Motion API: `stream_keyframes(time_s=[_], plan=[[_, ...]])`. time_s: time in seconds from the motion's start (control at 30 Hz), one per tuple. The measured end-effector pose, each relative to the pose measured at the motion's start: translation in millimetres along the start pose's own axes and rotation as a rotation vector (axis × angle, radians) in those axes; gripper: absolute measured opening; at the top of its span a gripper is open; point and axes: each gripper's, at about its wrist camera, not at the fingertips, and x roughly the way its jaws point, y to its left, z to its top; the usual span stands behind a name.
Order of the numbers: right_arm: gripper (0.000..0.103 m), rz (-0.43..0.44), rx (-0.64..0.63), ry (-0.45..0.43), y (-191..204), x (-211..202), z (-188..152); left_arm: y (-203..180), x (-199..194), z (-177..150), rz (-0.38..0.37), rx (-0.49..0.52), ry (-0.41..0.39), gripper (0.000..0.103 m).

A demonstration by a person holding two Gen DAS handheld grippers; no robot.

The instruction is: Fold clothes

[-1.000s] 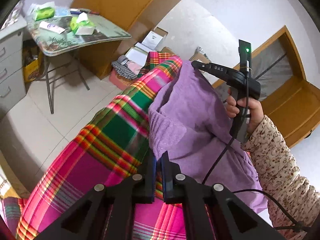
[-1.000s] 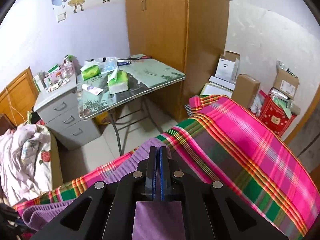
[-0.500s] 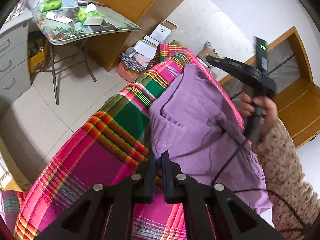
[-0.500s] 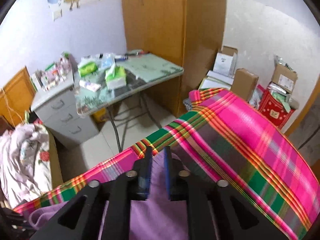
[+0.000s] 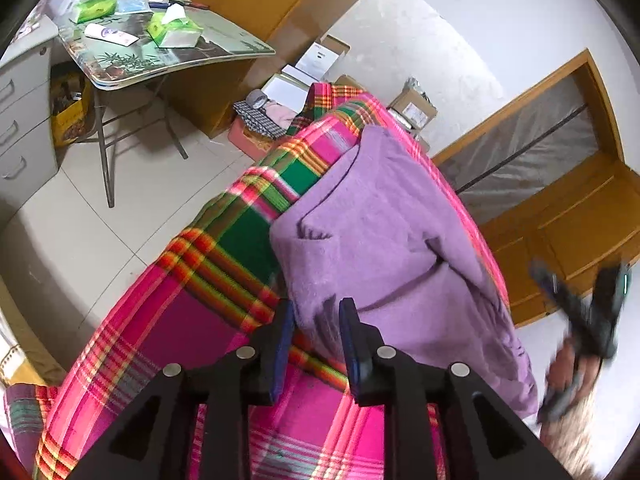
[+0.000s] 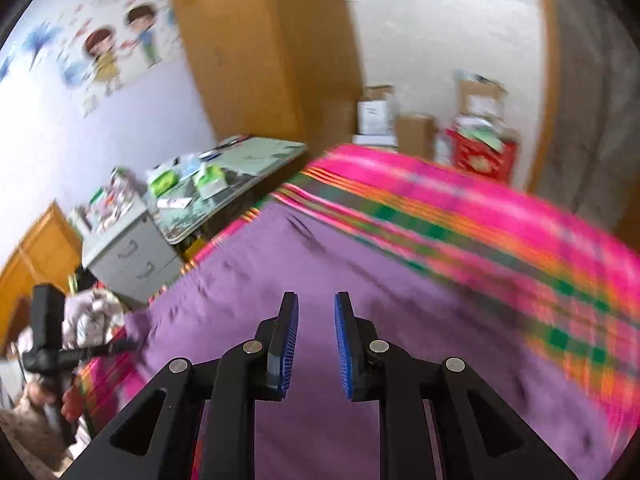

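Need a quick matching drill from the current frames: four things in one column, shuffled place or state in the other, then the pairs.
Things:
1. purple garment
2. left gripper
3. tissue box
4. plaid sheet

Place or state:
A. on the folding table
B. spread over the bed, under the garment
C. open, fingers either side of the garment's near edge
D. lying folded over on the sheet

Pairs: 1-D, 2-C, 3-A, 4-B

The right gripper is also open, above the garment.
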Motion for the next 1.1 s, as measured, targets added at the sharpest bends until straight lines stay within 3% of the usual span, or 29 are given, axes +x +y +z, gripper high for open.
stream_keyframes(time_s=[0.1, 0.3, 0.4, 0.6, 0.67, 0.8, 1.0, 1.1], plan=[[0.027, -0.063, 0.034, 0.026, -7.9, -23.9, -49.6, -0.8, 2.6, 3.8, -0.001, -0.014, 0.007, 0.031], [0.03, -0.176, 0.094, 0.079, -19.4, -65.4, -144.5, -1.3, 11.4, 9.7, -0.006, -0.052, 0.029, 0.032], [0.031, -0.154, 0.158, 0.068, -17.9, -67.4, -161.2, -1.6, 15.8, 12.6, -0.008, -0.071, 0.04, 0.032], [0.034, -0.151, 0.435, -0.019, -45.8, -86.9, -187.7, 2.0, 16.9, 13.7, -0.008, -0.102, 0.035, 0.03], [0.034, -0.164, 0.504, -0.036, -55.9, -92.2, -195.4, 3.4, 17.1, 13.9, -0.009, -0.112, 0.033, 0.02], [0.034, -0.203, 0.648, -0.054, -70.5, -102.4, -216.0, 6.0, 17.4, 14.4, -0.009, -0.132, 0.028, 0.018], [0.035, -0.204, 0.761, -0.118, -83.2, -111.8, -226.7, 5.4, 18.8, 15.0, -0.005, -0.14, 0.023, 0.018], [0.038, -0.147, 0.774, -0.136, -85.1, -106.0, -222.2, 4.5, 20.1, 15.4, -0.008, -0.139, 0.025, 0.018]])
